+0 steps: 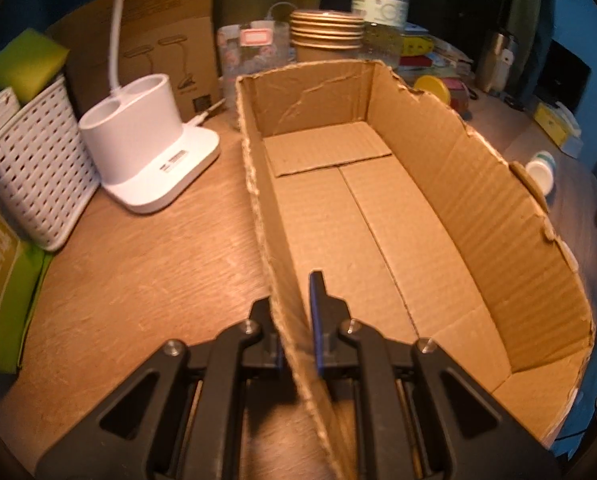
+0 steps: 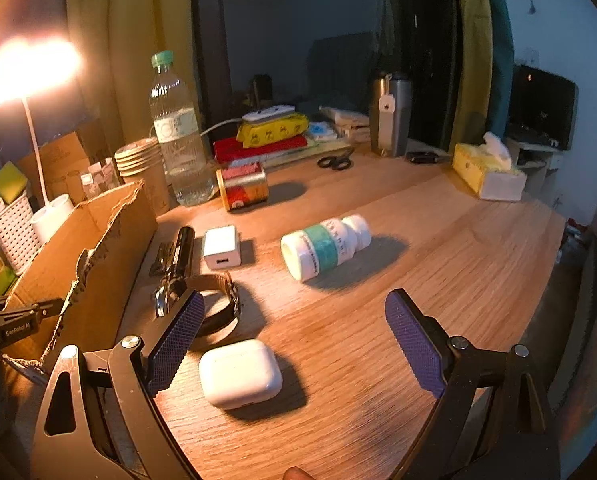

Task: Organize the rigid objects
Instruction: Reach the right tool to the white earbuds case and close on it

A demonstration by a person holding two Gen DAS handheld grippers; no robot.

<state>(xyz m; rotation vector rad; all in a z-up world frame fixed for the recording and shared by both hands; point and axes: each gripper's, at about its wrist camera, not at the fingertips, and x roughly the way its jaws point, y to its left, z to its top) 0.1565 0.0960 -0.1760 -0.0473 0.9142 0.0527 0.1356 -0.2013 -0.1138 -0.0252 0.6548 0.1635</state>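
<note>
The cardboard box [image 1: 378, 208] wall was clamped by the left gripper [image 1: 298, 320]; the right gripper [image 2: 294, 344] was held spread above the earbud case [image 2: 240, 374]

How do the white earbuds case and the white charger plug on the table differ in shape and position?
The earbuds case has rounded corners and lies flat, while the charger plug is a sharper-edged cube with a port facing the camera. The earbuds case lies just ahead of the open right gripper, by its left finger; the charger plug lies farther back, beside a black flashlight. Both are white, small, and rest on the wooden table outside the cardboard box.
</note>
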